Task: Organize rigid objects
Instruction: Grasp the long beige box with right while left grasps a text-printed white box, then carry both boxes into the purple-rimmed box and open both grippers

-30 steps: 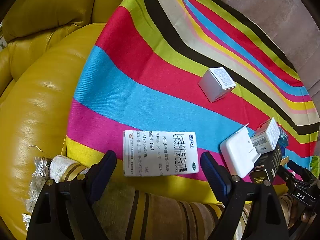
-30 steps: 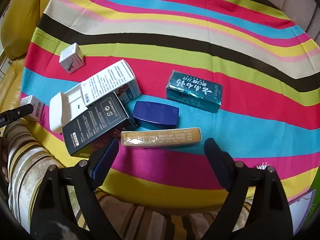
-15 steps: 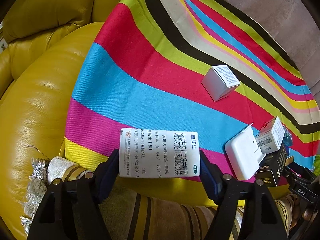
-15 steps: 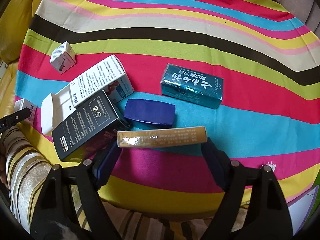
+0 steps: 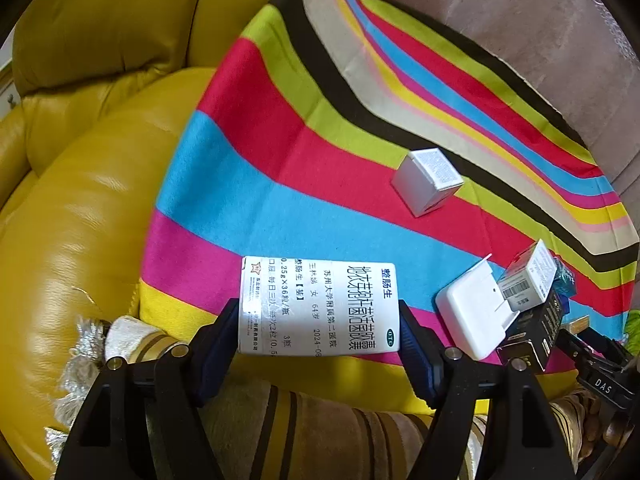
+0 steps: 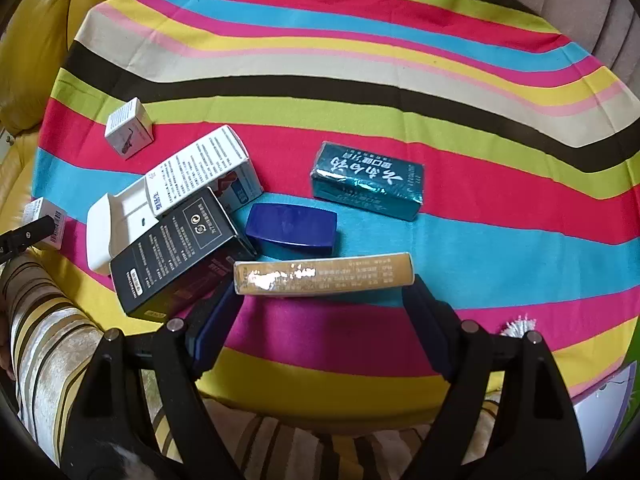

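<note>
your left gripper (image 5: 319,344): black angular frame, two fingers with dark blue pads (image 5: 416,346), round silver screws at the joints | your right gripper (image 6: 323,322): same black frame, blue pads (image 6: 214,330), silver screws; seen from the left camera its tip bears white letters "DAS"

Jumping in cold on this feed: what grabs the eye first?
The loud striped cloth fills both views, draped over a yellow leather sofa. The left claw pinches a white medicine box at the cloth's near edge; the right claw clamps a long gold box. Left of that, a black box and white boxes lie jumbled.
</note>
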Tool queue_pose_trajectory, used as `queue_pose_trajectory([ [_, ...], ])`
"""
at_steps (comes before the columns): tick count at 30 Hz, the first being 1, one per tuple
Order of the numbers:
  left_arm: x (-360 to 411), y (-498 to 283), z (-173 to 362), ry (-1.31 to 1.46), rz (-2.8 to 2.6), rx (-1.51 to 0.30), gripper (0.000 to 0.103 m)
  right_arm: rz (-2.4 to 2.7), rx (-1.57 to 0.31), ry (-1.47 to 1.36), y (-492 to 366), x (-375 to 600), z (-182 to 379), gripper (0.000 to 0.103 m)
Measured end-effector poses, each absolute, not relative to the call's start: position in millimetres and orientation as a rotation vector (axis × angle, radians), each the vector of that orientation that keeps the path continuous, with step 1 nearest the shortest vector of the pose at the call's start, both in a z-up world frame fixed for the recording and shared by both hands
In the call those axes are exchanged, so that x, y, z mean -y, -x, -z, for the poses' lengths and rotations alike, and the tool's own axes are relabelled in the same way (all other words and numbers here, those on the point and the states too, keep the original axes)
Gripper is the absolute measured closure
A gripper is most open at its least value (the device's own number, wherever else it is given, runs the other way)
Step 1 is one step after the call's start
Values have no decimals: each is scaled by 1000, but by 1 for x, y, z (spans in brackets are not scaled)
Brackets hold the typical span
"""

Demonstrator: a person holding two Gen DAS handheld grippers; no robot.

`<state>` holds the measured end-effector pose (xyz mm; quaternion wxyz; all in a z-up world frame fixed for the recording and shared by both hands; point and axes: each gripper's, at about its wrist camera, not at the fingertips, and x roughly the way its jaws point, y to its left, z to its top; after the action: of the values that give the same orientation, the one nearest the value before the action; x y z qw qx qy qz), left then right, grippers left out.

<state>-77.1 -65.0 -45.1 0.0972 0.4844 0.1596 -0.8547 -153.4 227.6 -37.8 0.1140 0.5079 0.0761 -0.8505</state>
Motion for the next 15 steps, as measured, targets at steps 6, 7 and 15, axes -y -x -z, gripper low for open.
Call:
queue_pose_trajectory([
  [6,53,74,31,-1379,2568,-426,30,2521,-199,-1455,145,-236,31,20],
  [7,50,71,29,-1375,2574,-420,30,2524,-193,-1449,144,-237,30,20],
  [15,15,72,14,-1328,2671,-324,30,2543,-127,-1418,126,-250,19,20],
])
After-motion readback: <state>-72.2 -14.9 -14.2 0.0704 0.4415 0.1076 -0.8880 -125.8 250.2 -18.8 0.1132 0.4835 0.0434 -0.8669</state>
